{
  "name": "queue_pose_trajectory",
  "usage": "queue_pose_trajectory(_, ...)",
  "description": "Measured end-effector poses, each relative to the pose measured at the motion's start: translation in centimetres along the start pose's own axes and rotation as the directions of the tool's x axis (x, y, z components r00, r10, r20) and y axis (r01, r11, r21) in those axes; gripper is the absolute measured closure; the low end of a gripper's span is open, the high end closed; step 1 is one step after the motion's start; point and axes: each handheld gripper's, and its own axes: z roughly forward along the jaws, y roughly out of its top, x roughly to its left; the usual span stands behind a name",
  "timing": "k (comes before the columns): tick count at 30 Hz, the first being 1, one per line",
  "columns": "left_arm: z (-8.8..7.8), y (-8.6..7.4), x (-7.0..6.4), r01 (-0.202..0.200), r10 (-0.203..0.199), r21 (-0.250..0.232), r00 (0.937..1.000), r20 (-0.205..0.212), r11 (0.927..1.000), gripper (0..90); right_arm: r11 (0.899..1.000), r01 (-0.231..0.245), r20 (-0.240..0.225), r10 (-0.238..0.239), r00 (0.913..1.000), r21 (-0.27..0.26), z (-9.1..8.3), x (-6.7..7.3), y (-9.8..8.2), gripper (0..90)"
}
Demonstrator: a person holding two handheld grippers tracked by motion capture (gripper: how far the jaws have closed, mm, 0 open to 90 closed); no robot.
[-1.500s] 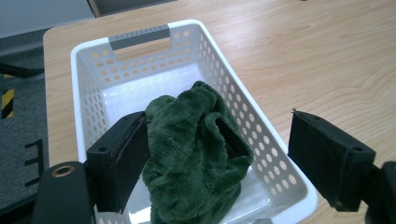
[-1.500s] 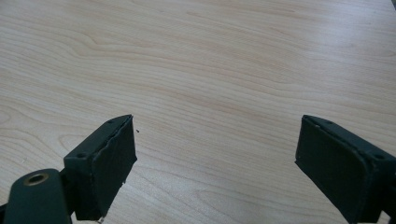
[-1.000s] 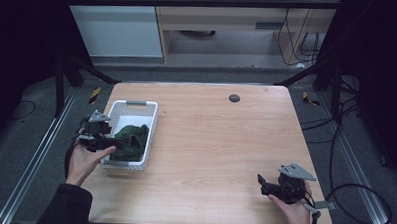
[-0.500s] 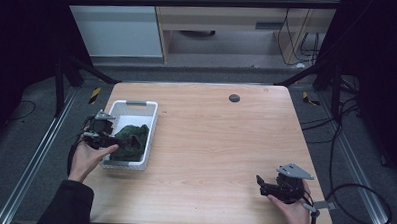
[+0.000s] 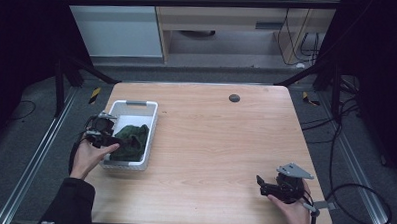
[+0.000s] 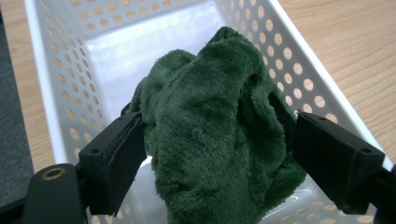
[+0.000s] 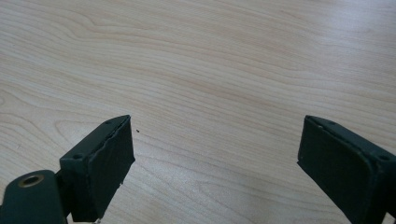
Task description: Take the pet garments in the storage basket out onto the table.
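cloth: fuzzy dark green cloth [image 6: 215, 140], bunched into a lump, sitting inside the white basket at the table's left side. in the high view it's the dark heap [image 5: 130, 139] filling the basket's near half.
basket: white plastic basket [image 5: 148, 135] with round holes all over its walls [image 6: 299, 79], bare floor showing at its far end.
left gripper: left gripper [image 6: 212, 154] reaches into the basket from the left edge, a jaw on each side of the cloth and pressing into the pile, so it's clamped on it. left hand [image 5: 87, 158] wraps the handle.
right gripper: right gripper [image 7: 212, 158] sits low over bare wood at the near right corner, jaws spread wide apart, well away from the basket. right hand [image 5: 295, 213] holds it.
table: light wooden table [image 5: 225, 143] with a small dark round spot [image 5: 234, 97] near the far edge.
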Motion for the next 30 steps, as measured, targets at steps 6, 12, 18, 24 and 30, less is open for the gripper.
queue_pose_trajectory(6, 1.1, -0.2, 0.2, 0.011, -0.010, 0.032, 0.9999, -0.001, 0.9994, 16.0, 1.000, 0.004, -0.006, -0.003, 1.0000, 0.010, 0.1, 0.0, -0.1, 10.1)
queue_pose_trajectory(12, 1.9, -0.5, 0.3, 0.025, -0.026, 0.055, 0.9995, 0.018, 0.9982, 16.7, 1.000, 0.003, -0.010, -0.003, 0.9999, 0.020, 0.3, 0.0, -0.1, 9.9)
queue_pose_trajectory(18, 2.4, -0.5, 0.1, 0.036, -0.038, 0.078, 0.9990, 0.022, 0.9963, 24.6, 1.000, 0.008, -0.018, -0.007, 0.9998, 0.031, 0.4, 0.0, -0.2, 9.6)
queue_pose_trajectory(24, 2.6, -0.5, 0.1, 0.049, -0.051, 0.119, 0.9987, 0.010, 0.9917, 42.0, 0.999, 0.004, -0.023, -0.003, 0.9997, 0.039, 0.4, 0.1, -0.2, 9.3)
queue_pose_trajectory(30, 2.6, -0.5, -0.1, 0.054, -0.059, 0.152, 0.9980, 0.025, 0.9869, 62.6, 0.999, 0.001, -0.033, 0.000, 0.9995, 0.046, 0.4, 0.1, -0.1, 9.2)
